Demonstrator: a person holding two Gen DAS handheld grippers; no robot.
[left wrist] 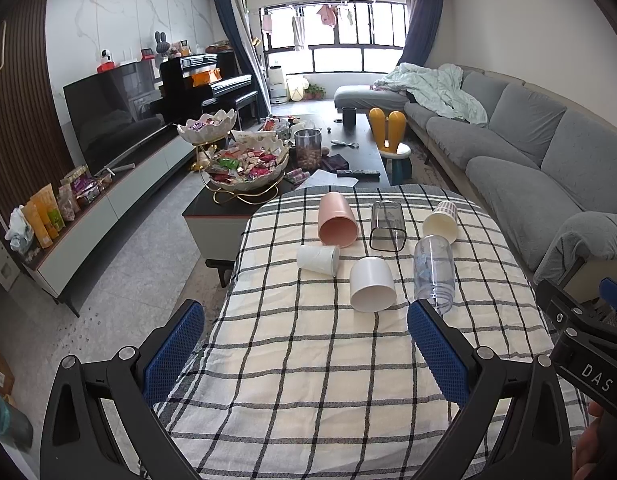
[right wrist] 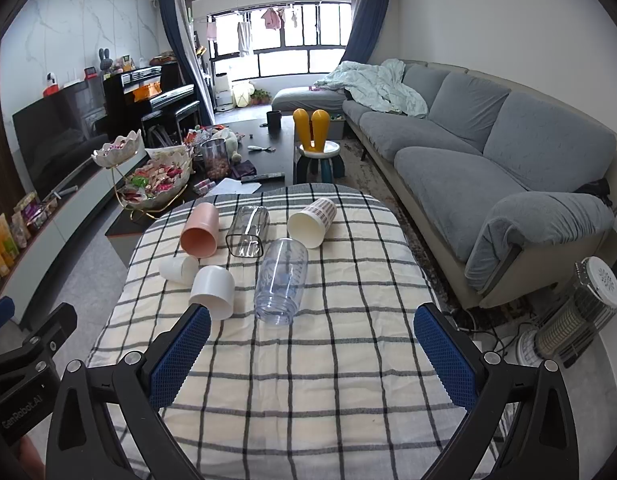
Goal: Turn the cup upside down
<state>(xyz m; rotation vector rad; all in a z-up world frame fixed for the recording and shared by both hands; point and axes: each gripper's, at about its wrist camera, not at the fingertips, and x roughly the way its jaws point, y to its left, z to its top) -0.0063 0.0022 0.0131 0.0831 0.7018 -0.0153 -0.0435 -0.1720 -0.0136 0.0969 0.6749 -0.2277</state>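
Observation:
Several cups lie on their sides on a checked tablecloth: a pink cup, a clear square cup, a cream patterned paper cup, a small white cup, a white cup and a clear bluish plastic cup. My left gripper is open and empty, just short of the cups. My right gripper is open and empty, in front of the clear bluish cup.
A dark coffee table with snack bowls and a jar stands beyond the table. A grey sofa runs along the right. A TV unit is at the left. A heater stands on the floor at right.

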